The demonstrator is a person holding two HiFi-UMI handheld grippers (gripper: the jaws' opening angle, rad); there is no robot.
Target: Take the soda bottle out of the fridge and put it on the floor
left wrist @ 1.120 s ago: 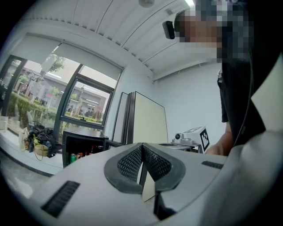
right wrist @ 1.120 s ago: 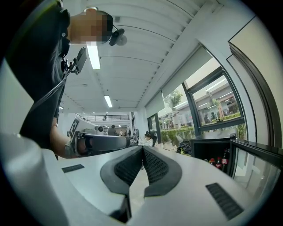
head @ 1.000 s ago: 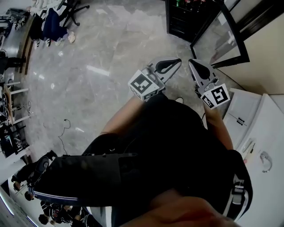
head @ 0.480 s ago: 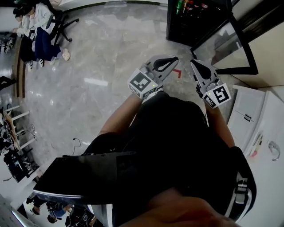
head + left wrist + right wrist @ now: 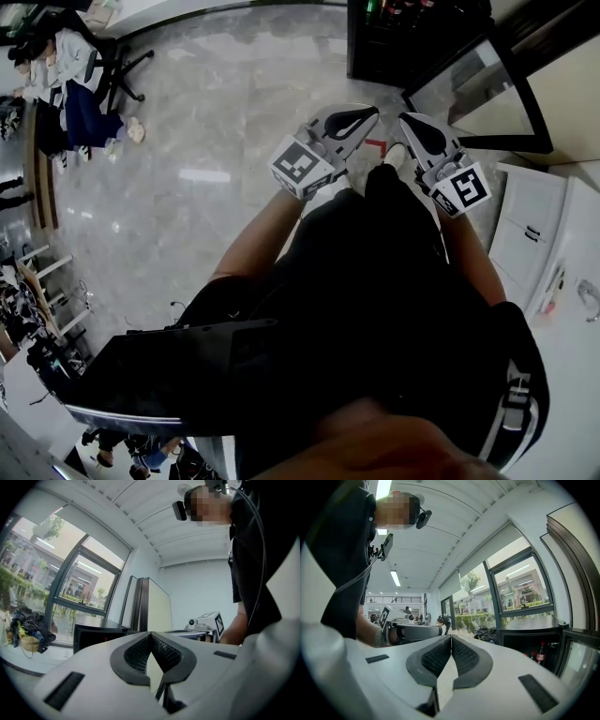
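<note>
The black fridge stands at the top of the head view, its glass door swung open to the right. Soda bottles show on a shelf inside. In the right gripper view a red-labelled bottle stands in the fridge at the right. My left gripper and right gripper are held side by side in front of my body, short of the fridge. Both are shut and hold nothing. The left gripper view shows its jaws meeting, with the fridge beyond.
White cabinets line the right side. A red mark lies on the marble floor between the grippers and the fridge. People sit on office chairs at the far left, beside desks.
I have stepped closer to the fridge, and a foot now shows between the grippers. Both grippers stay shut and keep their places in front of me.
</note>
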